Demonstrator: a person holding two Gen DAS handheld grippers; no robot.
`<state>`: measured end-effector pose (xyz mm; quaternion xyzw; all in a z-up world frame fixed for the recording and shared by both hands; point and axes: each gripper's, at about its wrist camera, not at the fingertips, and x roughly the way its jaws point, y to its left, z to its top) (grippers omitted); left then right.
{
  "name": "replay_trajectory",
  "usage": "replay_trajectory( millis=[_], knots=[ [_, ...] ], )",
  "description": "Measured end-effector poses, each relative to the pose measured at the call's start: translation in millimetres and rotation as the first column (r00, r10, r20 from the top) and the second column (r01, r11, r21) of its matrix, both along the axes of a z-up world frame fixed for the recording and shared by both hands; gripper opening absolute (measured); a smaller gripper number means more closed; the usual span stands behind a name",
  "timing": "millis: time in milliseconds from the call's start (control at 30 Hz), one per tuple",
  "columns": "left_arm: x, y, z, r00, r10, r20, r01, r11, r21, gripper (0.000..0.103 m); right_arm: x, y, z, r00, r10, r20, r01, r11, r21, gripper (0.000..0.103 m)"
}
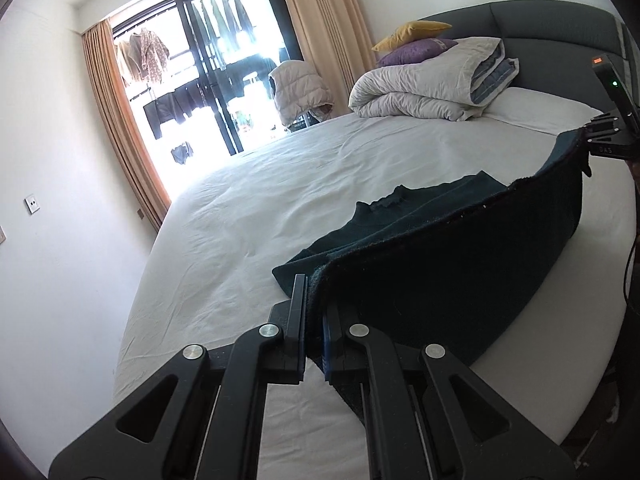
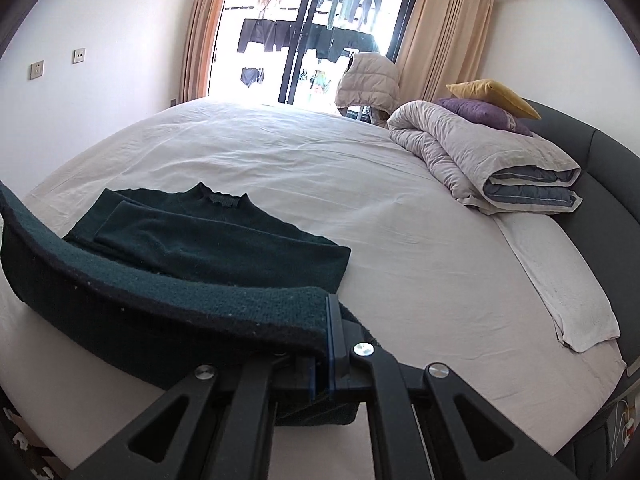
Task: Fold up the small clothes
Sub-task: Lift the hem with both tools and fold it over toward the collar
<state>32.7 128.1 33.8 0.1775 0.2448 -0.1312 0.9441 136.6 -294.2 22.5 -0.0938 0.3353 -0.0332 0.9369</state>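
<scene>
Two hand-held grippers, left (image 1: 310,312) and right (image 2: 325,344), clamped on sweater (image 2: 208,236) hem (raised), collar on bed (image 2: 280,160)

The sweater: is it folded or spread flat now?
Half folded: sweater has sleeves laid over its chest, and its hem is lifted off the bed.

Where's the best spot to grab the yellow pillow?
Likely its pointed corner, sticking out past the purple pillow. The yellow pillow lies on top of the stack, so come from above or the open bed side; the headboard blocks behind.
</scene>
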Motion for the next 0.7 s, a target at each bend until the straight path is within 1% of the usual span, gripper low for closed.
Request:
replay_trajectory(
  millis=[100, 233, 367, 467, 600, 700],
  knots=[
    [33, 2, -3, 0.999, 0.016, -0.047, -0.017, 1.000, -0.016, 0.005, 31, 0, -3, 1.000, 0.008, -0.020, -0.008, 1.000, 0.000, 0.003],
    [82, 7, -9, 0.992, 0.035, -0.118, -0.040, 0.998, -0.046, 0.005, 75, -1, -13, 0.998, 0.012, -0.065, -0.011, 1.000, 0.024, 0.003],
    [134, 10, -21, 0.982, 0.058, -0.178, -0.069, 0.996, -0.052, 0.005, 122, -6, -31, 0.991, 0.005, -0.132, 0.003, 0.998, 0.058, 0.003],
    [172, 9, -37, 0.970, 0.077, -0.230, -0.091, 0.995, -0.052, 0.005, 153, -6, -46, 0.985, -0.005, -0.174, 0.015, 0.998, 0.058, 0.003],
    [220, 6, -65, 0.944, 0.103, -0.315, -0.123, 0.991, -0.044, 0.005, 190, -7, -71, 0.972, -0.018, -0.235, 0.026, 0.999, 0.031, 0.003],
    [248, 2, -84, 0.930, 0.115, -0.349, -0.134, 0.990, -0.032, 0.005, 213, -11, -86, 0.963, -0.030, -0.269, 0.038, 0.999, 0.023, 0.003]
  ],
)
